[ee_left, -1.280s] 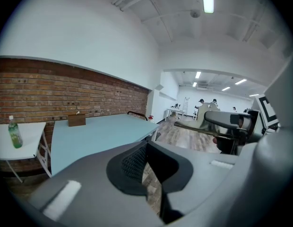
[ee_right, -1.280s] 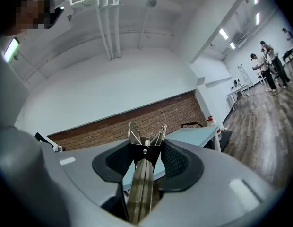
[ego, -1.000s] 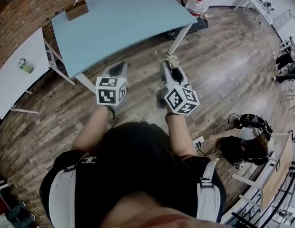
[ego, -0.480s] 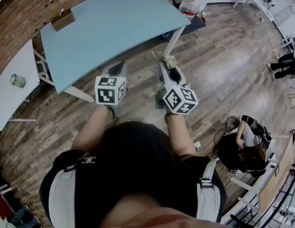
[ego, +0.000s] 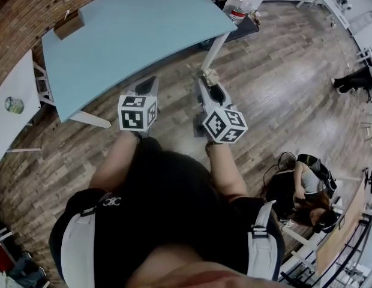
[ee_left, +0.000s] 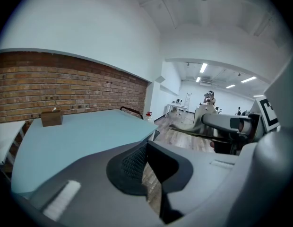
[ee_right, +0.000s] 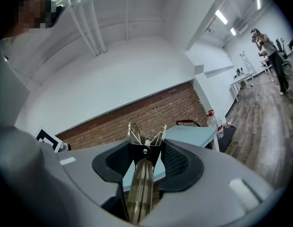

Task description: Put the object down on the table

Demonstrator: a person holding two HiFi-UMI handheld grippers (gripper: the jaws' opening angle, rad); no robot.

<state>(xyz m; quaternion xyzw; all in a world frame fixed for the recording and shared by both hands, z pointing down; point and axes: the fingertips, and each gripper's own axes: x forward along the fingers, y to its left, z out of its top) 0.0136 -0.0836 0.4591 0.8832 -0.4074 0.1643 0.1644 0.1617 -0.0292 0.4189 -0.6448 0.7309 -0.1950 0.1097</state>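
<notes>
**Tool gripped in right jaws, short of the counter**

The right gripper (ego: 207, 74) has its jaws clamped on a metal tool (ee_right: 141, 188). The tool runs lengthways between the pads, its black pivot and two splayed prongs poking out past the jaw tips. From the head view only a pale bit of it shows at the front of the gripper. It is in the air over the wooden floor (ego: 282, 89), off the counter (ego: 132, 35) and near the leg under the counter's near right corner.

The left gripper (ego: 151, 80) is beside the right one, its tips close to the counter's near edge. In the left gripper view its jaws stand a little apart, and only floor shows through the gap between them.

The counter top is pale blue and mostly bare. A small brown box (ego: 69, 24) sits at its far left corner, by the brick wall (ego: 30, 11). A water bottle (ego: 239, 3) with a red cap stands low down beyond the far right corner.

Left of the counter is a white table (ego: 18, 77) with a can (ego: 14, 105) on it. A person (ego: 300, 188) is low on the floor to the right, behind the one holding the grippers. Another person (ee_right: 270, 51) stands far off in the open room, seen in the right gripper view.
</notes>
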